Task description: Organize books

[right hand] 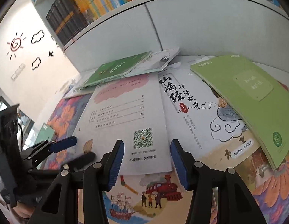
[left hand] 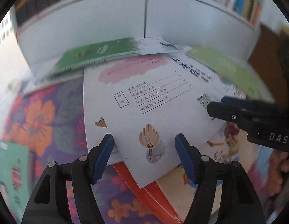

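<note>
Books (overlapping) beneath book-filled shelf.

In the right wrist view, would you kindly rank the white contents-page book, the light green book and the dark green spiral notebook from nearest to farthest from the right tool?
1. White contents-page book: directly ahead of the right tool.
2. Light green book: right.
3. Dark green spiral notebook: far back, left.

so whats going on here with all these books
A person holds a tool in each hand over books scattered on a floral cloth. The left tool and right tool are both open, poised at the near edge of a white booklet with a contents list; neither grips it. Green books overlap nearby. Nothing is stacked neatly.
</note>
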Motion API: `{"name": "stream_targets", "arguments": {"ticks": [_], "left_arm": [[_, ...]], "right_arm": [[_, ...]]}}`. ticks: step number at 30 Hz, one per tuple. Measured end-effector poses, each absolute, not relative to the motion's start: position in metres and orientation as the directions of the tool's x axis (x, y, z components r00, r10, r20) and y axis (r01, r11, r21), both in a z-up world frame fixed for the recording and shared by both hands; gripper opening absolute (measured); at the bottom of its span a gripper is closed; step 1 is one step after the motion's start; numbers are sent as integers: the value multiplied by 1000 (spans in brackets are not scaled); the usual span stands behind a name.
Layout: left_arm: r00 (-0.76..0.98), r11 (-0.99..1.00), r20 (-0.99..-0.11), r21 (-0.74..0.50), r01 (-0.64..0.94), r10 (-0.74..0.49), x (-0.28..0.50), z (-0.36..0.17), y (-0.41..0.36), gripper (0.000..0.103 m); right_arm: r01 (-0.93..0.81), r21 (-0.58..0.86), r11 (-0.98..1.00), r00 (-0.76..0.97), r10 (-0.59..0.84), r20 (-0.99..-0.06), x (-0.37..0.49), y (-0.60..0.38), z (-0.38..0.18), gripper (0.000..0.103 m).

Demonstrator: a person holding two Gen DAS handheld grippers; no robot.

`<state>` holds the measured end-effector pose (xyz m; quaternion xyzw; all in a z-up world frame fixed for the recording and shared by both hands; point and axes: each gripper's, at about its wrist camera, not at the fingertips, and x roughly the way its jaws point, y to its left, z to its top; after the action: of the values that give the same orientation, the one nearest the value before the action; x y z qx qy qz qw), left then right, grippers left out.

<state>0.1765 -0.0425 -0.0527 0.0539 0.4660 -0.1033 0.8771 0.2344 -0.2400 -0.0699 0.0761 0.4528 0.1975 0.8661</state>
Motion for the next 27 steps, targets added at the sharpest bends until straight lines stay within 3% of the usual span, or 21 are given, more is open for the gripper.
{"name": "stream_targets", "arguments": {"ticks": [4,13,20,24,27], "left_arm": [[523,969,-836,-42,242,-167,167,-52,-37,66],[494,950,-853,-10,312,-172,90,-47,-28,66],[456,927,-864,-33,374,-215,31,-54,-21,66],[440,920,-862,-70,385,-250,28,-56,-19,66],[428,922,-860,-113,369,-277,34,-58,-14,66]], "right_arm": [[-284,274,919,493,385,-780,222,-237,-67,56],[-303,421,855,343,510,-789,150,-242,-73,56],[-265,680,684,168,727,-666,93,-269,-100,56],[-212,769,603,198,797,-570,94,-286,-119,43],[-213,762,611,214,790,-574,98,-283,-120,39]]}}
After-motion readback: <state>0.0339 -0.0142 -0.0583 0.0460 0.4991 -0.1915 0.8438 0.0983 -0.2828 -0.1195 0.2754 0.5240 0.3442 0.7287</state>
